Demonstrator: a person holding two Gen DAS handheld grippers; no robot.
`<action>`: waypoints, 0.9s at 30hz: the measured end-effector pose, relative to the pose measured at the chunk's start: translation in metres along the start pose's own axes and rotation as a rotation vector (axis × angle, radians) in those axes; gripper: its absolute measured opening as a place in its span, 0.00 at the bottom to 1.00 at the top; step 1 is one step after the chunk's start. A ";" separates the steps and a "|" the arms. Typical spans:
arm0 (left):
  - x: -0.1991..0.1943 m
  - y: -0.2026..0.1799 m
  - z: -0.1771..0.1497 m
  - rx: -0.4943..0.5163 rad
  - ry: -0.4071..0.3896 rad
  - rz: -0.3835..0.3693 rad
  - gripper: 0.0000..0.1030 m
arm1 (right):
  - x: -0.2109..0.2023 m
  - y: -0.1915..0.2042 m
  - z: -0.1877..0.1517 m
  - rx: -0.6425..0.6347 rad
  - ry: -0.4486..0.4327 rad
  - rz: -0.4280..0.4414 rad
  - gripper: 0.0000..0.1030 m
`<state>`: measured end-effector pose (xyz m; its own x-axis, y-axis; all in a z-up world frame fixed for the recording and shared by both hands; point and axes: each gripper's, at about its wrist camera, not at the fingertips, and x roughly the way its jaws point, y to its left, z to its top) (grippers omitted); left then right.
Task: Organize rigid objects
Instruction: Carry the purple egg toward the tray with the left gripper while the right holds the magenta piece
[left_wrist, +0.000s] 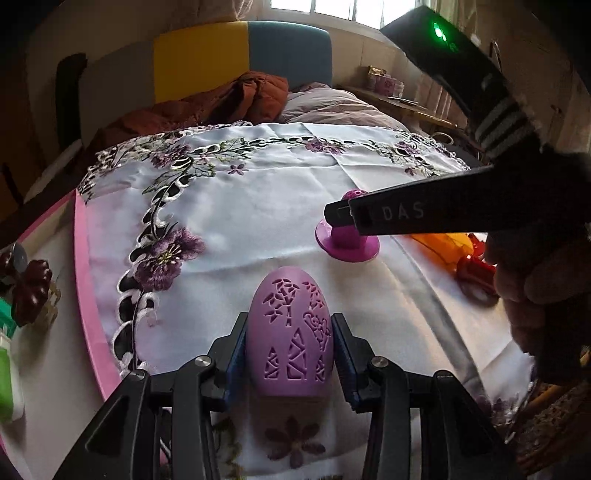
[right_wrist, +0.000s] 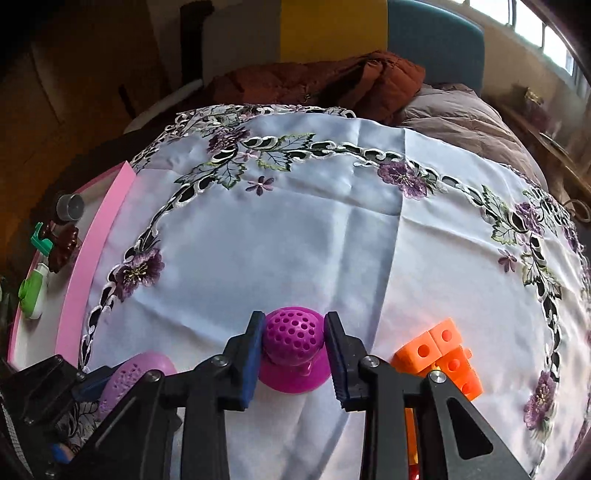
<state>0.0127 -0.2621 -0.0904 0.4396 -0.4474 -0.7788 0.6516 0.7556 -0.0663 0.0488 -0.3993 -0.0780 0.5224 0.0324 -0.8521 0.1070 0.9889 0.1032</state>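
Note:
A lilac hollow egg (left_wrist: 288, 332) with cut-out patterns stands upright on the embroidered white cloth (left_wrist: 258, 206). My left gripper (left_wrist: 289, 325) is shut on it, blue pads against both its sides. The egg (right_wrist: 136, 373) also shows at the lower left of the right wrist view. Further back stands a magenta perforated ball on a round foot (right_wrist: 291, 339). My right gripper (right_wrist: 293, 332) is shut on the ball, its pads pressed against both sides. In the left wrist view one right finger (left_wrist: 347, 214) crosses in front of that magenta piece (left_wrist: 347, 247).
Orange linked cubes (right_wrist: 439, 350) lie just right of the magenta piece, with a red part (left_wrist: 474, 273) beside them. A pink-rimmed tray (right_wrist: 92, 258) at the left holds a grey cup (right_wrist: 70, 206), a brown clip (right_wrist: 64, 247) and green items (right_wrist: 33, 291). A bed lies beyond the cloth.

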 end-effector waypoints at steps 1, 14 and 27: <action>-0.002 0.001 0.000 -0.003 0.000 0.005 0.41 | 0.000 0.000 0.000 0.003 0.000 0.001 0.31; -0.067 0.015 0.016 -0.029 -0.089 0.069 0.41 | 0.000 0.001 -0.001 -0.012 0.006 -0.011 0.32; -0.102 0.062 0.006 -0.155 -0.082 0.116 0.41 | 0.001 0.006 -0.002 -0.054 0.002 -0.038 0.32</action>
<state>0.0120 -0.1727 -0.0119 0.5588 -0.3861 -0.7340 0.4940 0.8658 -0.0793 0.0484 -0.3928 -0.0795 0.5172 -0.0051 -0.8558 0.0811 0.9958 0.0430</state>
